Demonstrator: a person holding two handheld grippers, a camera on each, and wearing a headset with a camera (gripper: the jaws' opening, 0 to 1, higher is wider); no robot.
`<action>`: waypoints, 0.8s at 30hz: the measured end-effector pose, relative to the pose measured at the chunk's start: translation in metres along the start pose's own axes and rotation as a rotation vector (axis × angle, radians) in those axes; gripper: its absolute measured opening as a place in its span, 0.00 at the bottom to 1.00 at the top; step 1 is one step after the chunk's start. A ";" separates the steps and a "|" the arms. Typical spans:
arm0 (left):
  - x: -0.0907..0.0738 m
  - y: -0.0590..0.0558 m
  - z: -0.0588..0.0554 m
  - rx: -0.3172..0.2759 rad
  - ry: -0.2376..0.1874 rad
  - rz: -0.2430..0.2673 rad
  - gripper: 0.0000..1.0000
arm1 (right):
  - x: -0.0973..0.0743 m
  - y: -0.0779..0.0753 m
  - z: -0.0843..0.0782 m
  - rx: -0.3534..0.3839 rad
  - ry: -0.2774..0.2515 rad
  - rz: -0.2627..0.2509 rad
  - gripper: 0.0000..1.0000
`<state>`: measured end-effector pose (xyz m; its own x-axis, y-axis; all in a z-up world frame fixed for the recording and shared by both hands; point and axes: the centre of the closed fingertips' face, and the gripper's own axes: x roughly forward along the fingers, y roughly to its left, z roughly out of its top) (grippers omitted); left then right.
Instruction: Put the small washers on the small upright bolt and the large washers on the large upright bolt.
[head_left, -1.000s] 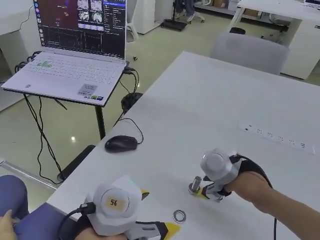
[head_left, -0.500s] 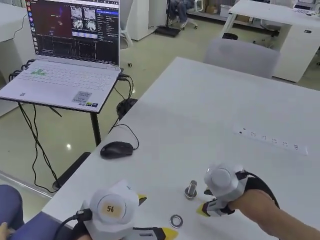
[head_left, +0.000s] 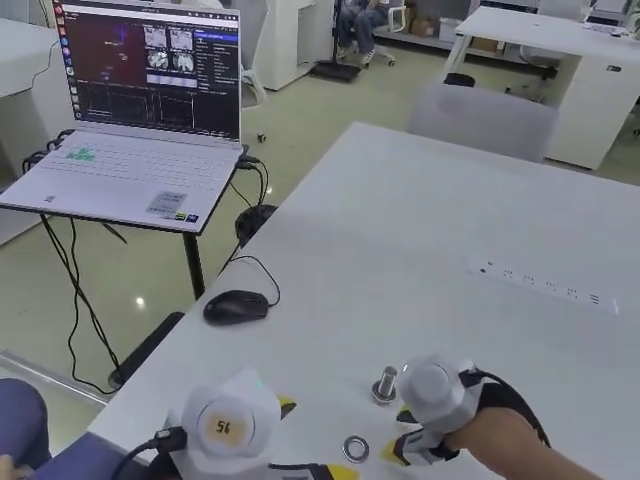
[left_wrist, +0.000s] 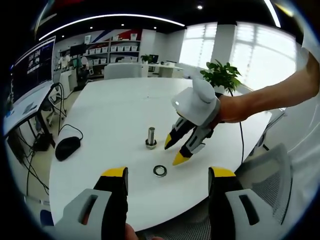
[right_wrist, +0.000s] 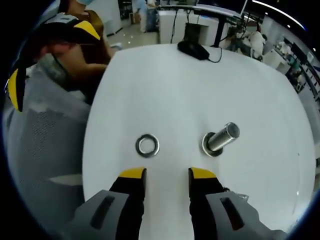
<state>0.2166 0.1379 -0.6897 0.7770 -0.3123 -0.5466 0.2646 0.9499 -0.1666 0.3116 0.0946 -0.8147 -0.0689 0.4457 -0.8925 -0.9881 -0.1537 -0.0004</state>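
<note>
Steel bolt (right_wrist: 222, 138): a smooth, bright cylinder standing on the matte white table (head_left: 420, 250). Its long axis is vertical and its free end points up. A wider ring circles its foot; I cannot tell whether that is the head or a washer already seated.

Loose washer (right_wrist: 147, 145): a flat, shiny metal ring lying on the table beside the bolt and apart from it, with its hole facing up.

My right gripper (right_wrist: 167, 173): grey jaws with yellow tips, parted by a modest gap and holding nothing. The washer lies just ahead of one jaw, and the bolt just ahead of the other and slightly to the side.

My left gripper (left_wrist: 168, 172): jaws spread wide and empty. In its own view the washer lies ahead between them, and the bolt stands beyond the washer.
</note>
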 end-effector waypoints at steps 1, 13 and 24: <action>-0.001 0.000 0.000 -0.002 -0.002 0.002 0.64 | 0.001 0.002 0.001 -0.002 -0.004 0.006 0.35; -0.004 0.001 -0.006 -0.015 0.005 0.013 0.64 | 0.019 0.021 0.015 -0.059 -0.019 0.062 0.34; -0.004 -0.002 -0.007 -0.017 0.011 0.014 0.64 | 0.025 0.025 0.025 -0.082 -0.032 0.032 0.29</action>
<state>0.2089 0.1377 -0.6929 0.7743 -0.2987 -0.5579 0.2437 0.9543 -0.1728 0.2819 0.1240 -0.8262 -0.1057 0.4673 -0.8777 -0.9709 -0.2393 -0.0105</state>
